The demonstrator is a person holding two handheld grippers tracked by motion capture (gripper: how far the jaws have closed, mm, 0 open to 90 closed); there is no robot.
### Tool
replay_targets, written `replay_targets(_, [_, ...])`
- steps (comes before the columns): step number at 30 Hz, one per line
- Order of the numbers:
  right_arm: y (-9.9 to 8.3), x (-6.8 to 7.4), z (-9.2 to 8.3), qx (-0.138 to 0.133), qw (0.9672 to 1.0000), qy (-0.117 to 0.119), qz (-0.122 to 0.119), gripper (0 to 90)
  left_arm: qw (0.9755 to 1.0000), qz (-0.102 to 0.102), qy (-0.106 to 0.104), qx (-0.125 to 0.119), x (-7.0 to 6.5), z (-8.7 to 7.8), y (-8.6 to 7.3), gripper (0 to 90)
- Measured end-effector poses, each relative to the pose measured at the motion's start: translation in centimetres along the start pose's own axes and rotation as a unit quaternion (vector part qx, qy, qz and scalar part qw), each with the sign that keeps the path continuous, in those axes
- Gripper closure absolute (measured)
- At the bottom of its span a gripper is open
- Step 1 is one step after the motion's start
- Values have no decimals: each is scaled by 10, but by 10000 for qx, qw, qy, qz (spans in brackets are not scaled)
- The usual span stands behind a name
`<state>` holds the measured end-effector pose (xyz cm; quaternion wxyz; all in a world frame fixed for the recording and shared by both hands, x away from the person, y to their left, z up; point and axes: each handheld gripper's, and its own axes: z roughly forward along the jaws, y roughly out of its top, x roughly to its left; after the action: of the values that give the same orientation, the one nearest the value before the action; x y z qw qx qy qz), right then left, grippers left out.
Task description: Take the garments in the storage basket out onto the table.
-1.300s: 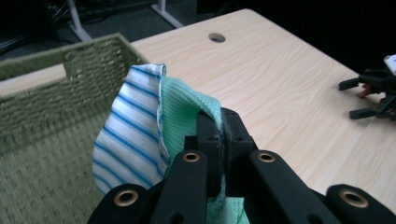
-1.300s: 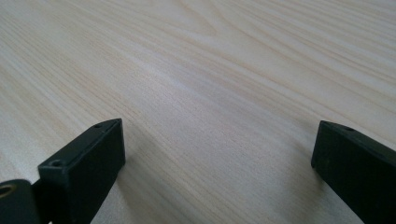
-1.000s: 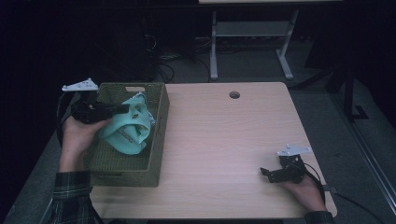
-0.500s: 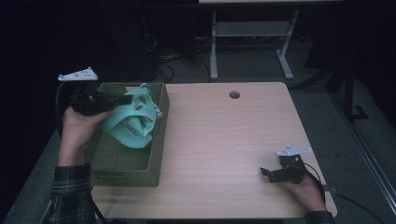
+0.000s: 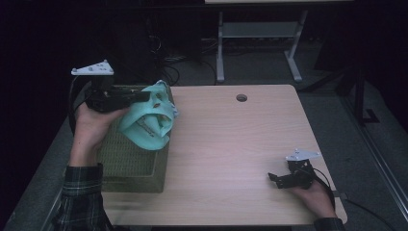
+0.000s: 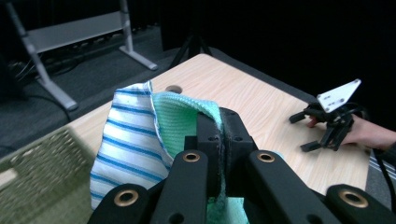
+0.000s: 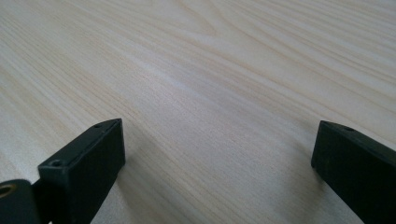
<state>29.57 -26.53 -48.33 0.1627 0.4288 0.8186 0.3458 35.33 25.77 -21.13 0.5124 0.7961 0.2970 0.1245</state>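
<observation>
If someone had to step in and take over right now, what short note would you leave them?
Left tongs: shut on the mint-green knitted cloth, with a blue-and-white striped cloth bunched against it, held above the olive woven basket.
Right tongs: open, holding nothing, resting on the pale wooden table near its front right corner.
Done: green cloth gripped and clear of the basket.
Left: probably bring it over the bare tabletop and set it down.

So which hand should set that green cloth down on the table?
Left. The left gripper is already shut on the green cloth, above the basket. The right gripper rests open on the table, far off.
</observation>
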Motion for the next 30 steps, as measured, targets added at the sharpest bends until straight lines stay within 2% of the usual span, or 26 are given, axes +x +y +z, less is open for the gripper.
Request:
replay_targets(5, [0,0,0,-2,10000,3,-3,25,9997,122,-204,7,-11,18,10,876])
replay_targets(13, [0,0,0,-1,10000,3,-2,25,9987,274,-427,59,-25,43,17,877])
replay_targets(22, [0,0,0,1,10000,5,1,25,9971,352,-661,159,-37,68,16,876])
replay_targets(23, [0,0,0,0,10000,4,-1,25,9968,345,-710,153,-39,75,15,877])
replay_targets(30, [0,0,0,6,10000,3,9,25,9954,374,-853,214,-47,91,12,876])
